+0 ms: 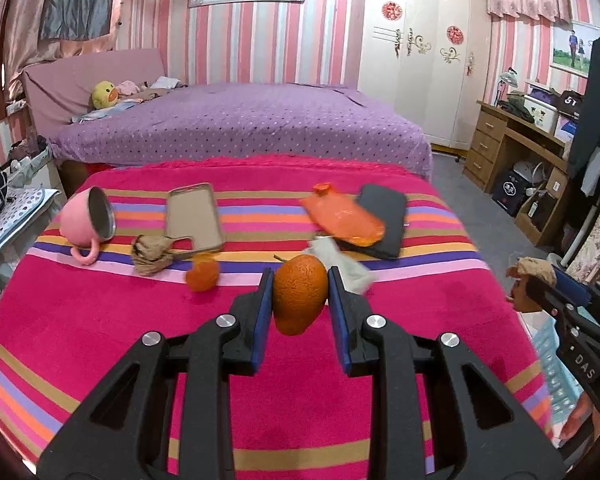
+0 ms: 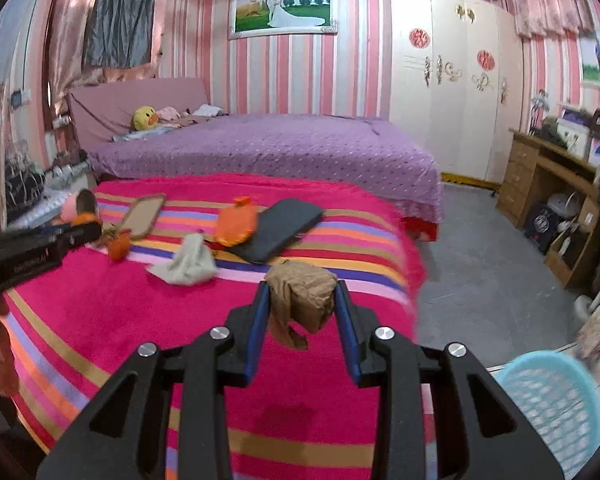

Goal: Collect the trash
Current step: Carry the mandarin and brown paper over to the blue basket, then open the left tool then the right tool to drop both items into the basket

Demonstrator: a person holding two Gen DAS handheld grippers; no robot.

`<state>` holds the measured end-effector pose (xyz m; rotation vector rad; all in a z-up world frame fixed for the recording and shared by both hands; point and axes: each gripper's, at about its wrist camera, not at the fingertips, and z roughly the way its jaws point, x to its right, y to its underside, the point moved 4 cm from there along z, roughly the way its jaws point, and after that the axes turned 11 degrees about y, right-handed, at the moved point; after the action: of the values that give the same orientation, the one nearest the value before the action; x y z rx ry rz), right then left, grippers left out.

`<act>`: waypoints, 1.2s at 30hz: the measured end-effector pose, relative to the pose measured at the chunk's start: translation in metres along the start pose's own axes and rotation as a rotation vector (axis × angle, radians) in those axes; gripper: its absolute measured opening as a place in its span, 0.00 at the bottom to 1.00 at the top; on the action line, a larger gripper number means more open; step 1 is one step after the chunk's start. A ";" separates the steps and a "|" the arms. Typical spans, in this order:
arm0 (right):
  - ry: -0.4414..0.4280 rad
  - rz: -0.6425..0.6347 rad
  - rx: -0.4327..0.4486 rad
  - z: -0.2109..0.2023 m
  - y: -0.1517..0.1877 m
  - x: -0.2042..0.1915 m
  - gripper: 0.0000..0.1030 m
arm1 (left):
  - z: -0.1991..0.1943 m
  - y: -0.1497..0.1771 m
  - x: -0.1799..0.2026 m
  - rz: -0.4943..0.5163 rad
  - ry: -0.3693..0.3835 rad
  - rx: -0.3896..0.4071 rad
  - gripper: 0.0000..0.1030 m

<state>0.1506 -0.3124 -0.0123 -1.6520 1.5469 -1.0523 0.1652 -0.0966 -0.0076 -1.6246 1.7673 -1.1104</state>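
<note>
My left gripper (image 1: 300, 286) is shut on a piece of orange peel (image 1: 299, 298) and holds it above the striped pink cloth (image 1: 100, 320). My right gripper (image 2: 302, 294) is shut on a crumpled brown paper ball (image 2: 303, 298), held over the cloth's right edge; it also shows in the left wrist view (image 1: 534, 270). On the cloth lie a second brown paper wad (image 1: 151, 254), a small orange peel (image 1: 202, 276), a white crumpled tissue (image 2: 186, 262) and an orange wrapper (image 1: 342, 218).
A tipped pink mug (image 1: 87, 220), a phone case (image 1: 194, 216) and a dark notebook (image 1: 382, 216) lie on the cloth. A light blue basket (image 2: 548, 400) stands on the floor at the right. A purple bed (image 1: 240, 120) is behind, a wooden desk (image 1: 512, 140) at right.
</note>
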 end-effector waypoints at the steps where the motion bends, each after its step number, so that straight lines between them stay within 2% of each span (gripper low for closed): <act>1: 0.011 -0.007 0.001 -0.004 0.001 0.007 0.32 | -0.001 -0.001 0.013 0.009 0.008 0.004 0.25; 11: 0.165 0.059 -0.006 -0.047 0.026 0.130 0.32 | 0.004 0.007 0.113 0.072 0.124 -0.007 0.25; 22: 0.325 0.163 -0.031 -0.076 0.069 0.249 0.32 | 0.026 0.043 0.243 0.175 0.292 -0.064 0.25; 29: 0.341 0.259 -0.043 -0.074 0.104 0.295 0.32 | 0.044 0.080 0.321 0.239 0.378 -0.127 0.25; 36: 0.374 0.303 -0.072 -0.068 0.131 0.320 0.32 | 0.061 0.101 0.362 0.285 0.397 -0.148 0.26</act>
<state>0.0238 -0.6394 -0.0521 -1.2564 2.0218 -1.1944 0.0948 -0.4671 -0.0640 -1.2331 2.2987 -1.2497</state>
